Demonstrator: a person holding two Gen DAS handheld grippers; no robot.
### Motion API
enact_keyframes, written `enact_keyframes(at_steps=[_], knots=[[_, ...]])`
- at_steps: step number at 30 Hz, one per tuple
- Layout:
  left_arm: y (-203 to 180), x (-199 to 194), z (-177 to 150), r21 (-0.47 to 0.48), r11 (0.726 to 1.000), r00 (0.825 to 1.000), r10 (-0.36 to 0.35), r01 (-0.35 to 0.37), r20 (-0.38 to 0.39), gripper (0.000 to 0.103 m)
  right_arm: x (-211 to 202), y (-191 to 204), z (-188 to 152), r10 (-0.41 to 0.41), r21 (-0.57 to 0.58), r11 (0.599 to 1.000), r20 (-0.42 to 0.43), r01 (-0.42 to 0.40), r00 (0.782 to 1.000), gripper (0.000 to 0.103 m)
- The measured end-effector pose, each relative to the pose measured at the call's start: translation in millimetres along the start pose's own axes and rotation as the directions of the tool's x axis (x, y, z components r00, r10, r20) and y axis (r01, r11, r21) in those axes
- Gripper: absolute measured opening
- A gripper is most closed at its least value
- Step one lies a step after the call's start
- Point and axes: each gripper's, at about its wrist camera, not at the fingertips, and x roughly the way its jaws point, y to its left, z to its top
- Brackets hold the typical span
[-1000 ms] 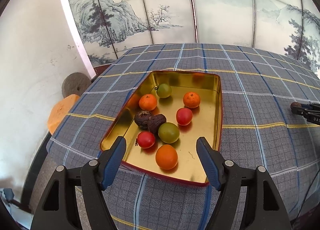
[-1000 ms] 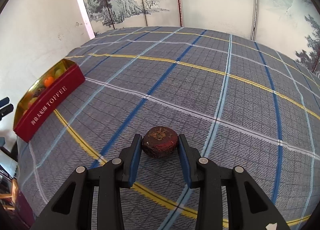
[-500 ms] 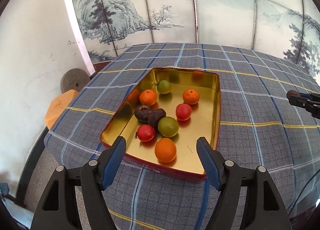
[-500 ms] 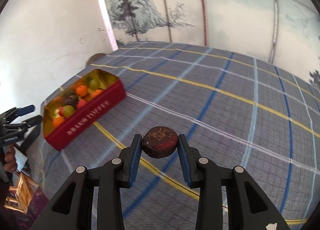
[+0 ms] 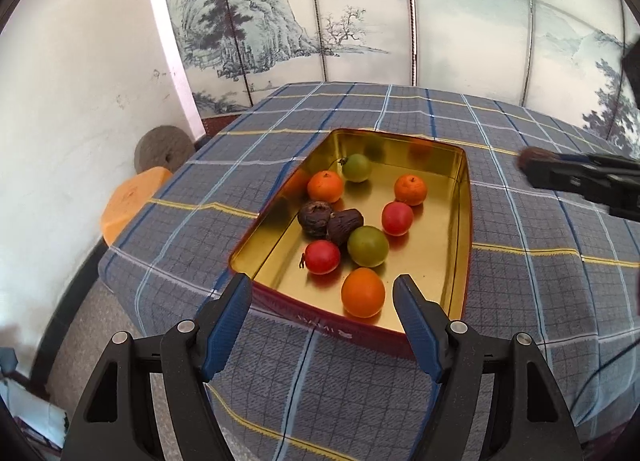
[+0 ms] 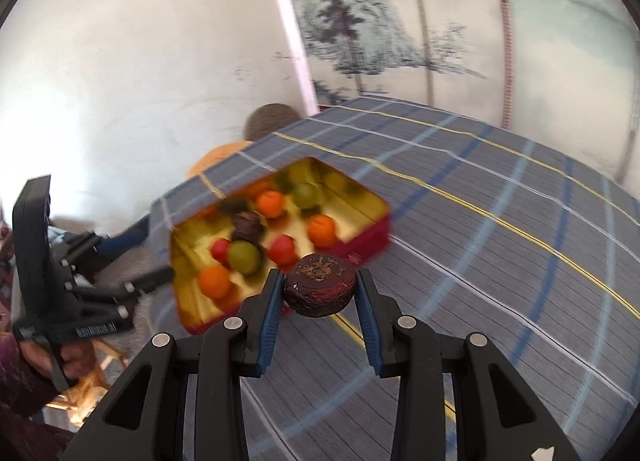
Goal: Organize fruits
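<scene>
A tin [image 5: 434, 261], gold inside and red outside, lies on the plaid tablecloth [image 5: 520, 301] and holds several fruits: orange, red, green and two dark wrinkled ones. My left gripper [image 5: 322, 293] hangs open over the tin's near edge with nothing between its fingers. My right gripper [image 6: 320, 287] is shut on a dark round wrinkled fruit [image 6: 320, 281] and holds it in the air just beside the tin's [image 6: 376, 237] red side wall. In the left wrist view the right gripper [image 5: 532, 171] comes in from the right edge with the dark fruit [image 5: 534, 157] at its tip.
The table's left corner drops off close to the tin. An orange stool [image 5: 132, 197] and a grey round stone [image 5: 162, 149] stand beside it by the white wall. A painted folding screen [image 5: 360, 21] closes the back. A hand [image 6: 60, 361] holds the left gripper's handle.
My right gripper has lifted the dark fruit off the cloth and carried it left toward the tin, which now looms close in its view. The left gripper has hardly moved.
</scene>
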Motion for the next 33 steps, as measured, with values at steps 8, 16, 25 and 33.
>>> enact_keyframes(at_steps=[8, 16, 25, 33], knots=[[14, 1, -1, -0.02, 0.999, 0.999, 0.033, -0.033, -0.001, 0.074, 73, 11, 40, 0.068, 0.0, 0.998, -0.056, -0.068, 0.996, 0.034], [21, -2, -4, -0.004, 0.998, 0.998, 0.07, -0.07, -0.009, 0.073, 90, 10, 62, 0.126, 0.089, 0.987, 0.053, -0.13, 0.991, 0.076], [11, -23, -21, -0.035, 0.993, 0.992, 0.115, -0.113, 0.055, 0.074, -27, 42, -44, 0.001, -0.053, 0.999, 0.146, 0.007, 0.989, 0.103], [-7, -54, -16, -0.052, 0.988, 0.981, 0.147, -0.142, 0.124, 0.085, -83, 25, -84, -0.074, 0.009, 0.997, 0.186, 0.074, 0.98, 0.103]])
